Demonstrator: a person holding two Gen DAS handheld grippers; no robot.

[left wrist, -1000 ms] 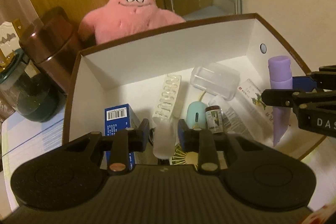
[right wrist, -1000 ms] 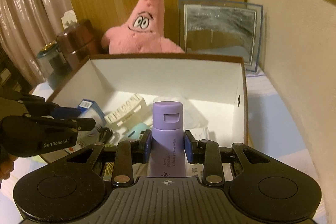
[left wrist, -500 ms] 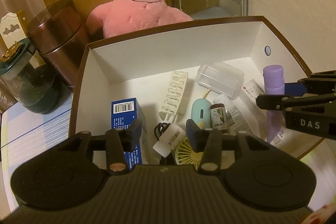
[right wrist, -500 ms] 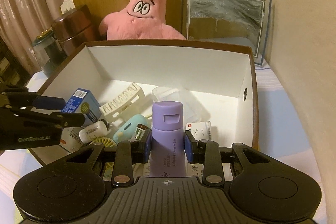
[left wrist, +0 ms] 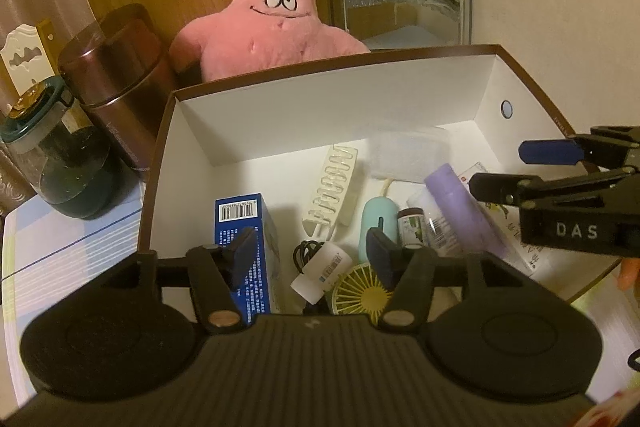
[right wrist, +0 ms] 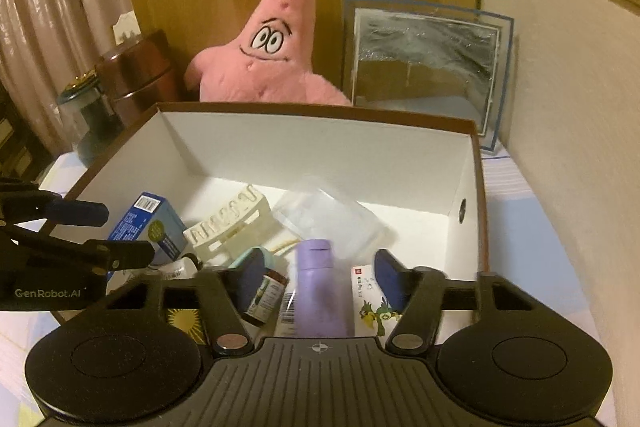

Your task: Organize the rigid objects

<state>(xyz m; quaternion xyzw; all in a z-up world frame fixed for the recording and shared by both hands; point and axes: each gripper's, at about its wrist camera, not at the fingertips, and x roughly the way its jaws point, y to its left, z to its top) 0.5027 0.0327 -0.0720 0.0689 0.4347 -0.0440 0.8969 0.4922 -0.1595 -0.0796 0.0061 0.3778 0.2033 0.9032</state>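
My right gripper (right wrist: 316, 277) and left gripper (left wrist: 312, 251) have just spread wide, releasing the purple bottle (right wrist: 318, 291) and white bottle (left wrist: 322, 269) into the nearly full box (right wrist: 320, 115).

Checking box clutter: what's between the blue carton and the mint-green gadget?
Left wrist view: between the blue carton and the mint-green gadget lie a cream ribbed holder, a small white bottle and a black cable.

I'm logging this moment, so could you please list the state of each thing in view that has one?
Left gripper: open, just been opening, holding nothing.
Right gripper: open, just been opening, pads clear of the bottle.
Purple bottle: released, blurred, tilted in the box.
Box: open-topped, holding items.
White bottle: lying down.
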